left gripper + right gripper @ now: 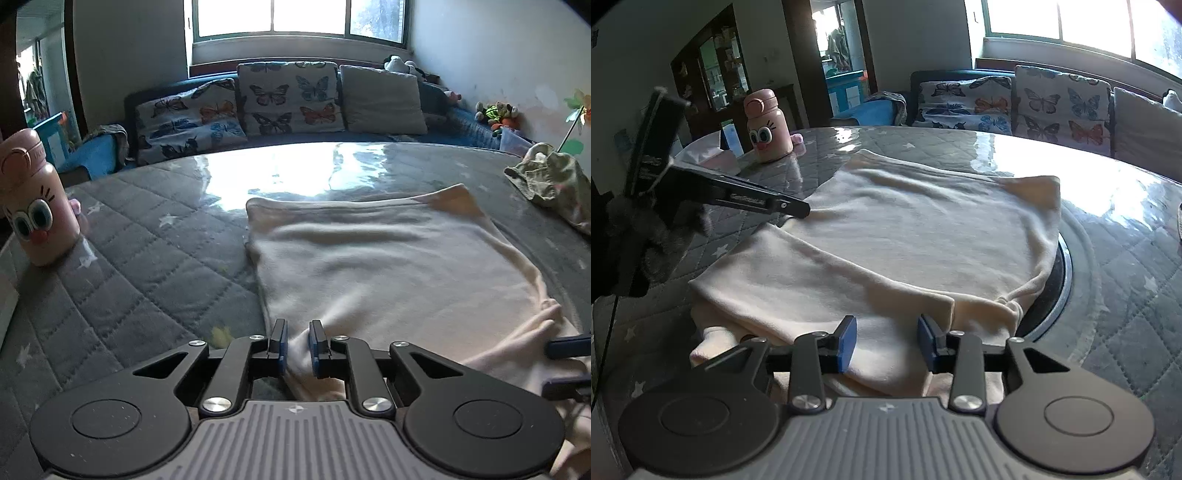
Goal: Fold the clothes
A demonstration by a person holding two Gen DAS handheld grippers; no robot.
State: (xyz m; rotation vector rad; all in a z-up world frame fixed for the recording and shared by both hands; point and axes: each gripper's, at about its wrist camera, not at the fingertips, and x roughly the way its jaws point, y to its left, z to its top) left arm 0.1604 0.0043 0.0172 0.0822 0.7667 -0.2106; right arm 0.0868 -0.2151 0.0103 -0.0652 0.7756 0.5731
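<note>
Left tongs: narrowly parted, with a ridge of the cream garment rising between the pads; whether they are truly pinching it cannot be told.
Right tongs: spread wide apart, low over the garment's near folded edge, gripping nothing.
Garment position: the cream garment lies mostly flat on the quilted grey tabletop, with one flap doubled over along the near side.
Step in hand: judged to be mid-fold; the near edge is being gathered for the next turn-over.
Next move: it likely calls for both tongs to close on the near edge at matched points, then lift and carry it evenly toward the far hem.
Edges: the garment's right side hangs over a dark round rim set in the tabletop, so fabric could drag there.
Open room: bare quilted surface beyond the far hem; the pink bottle stands well apart on the left, and an olive garment lies near the far right.
</note>
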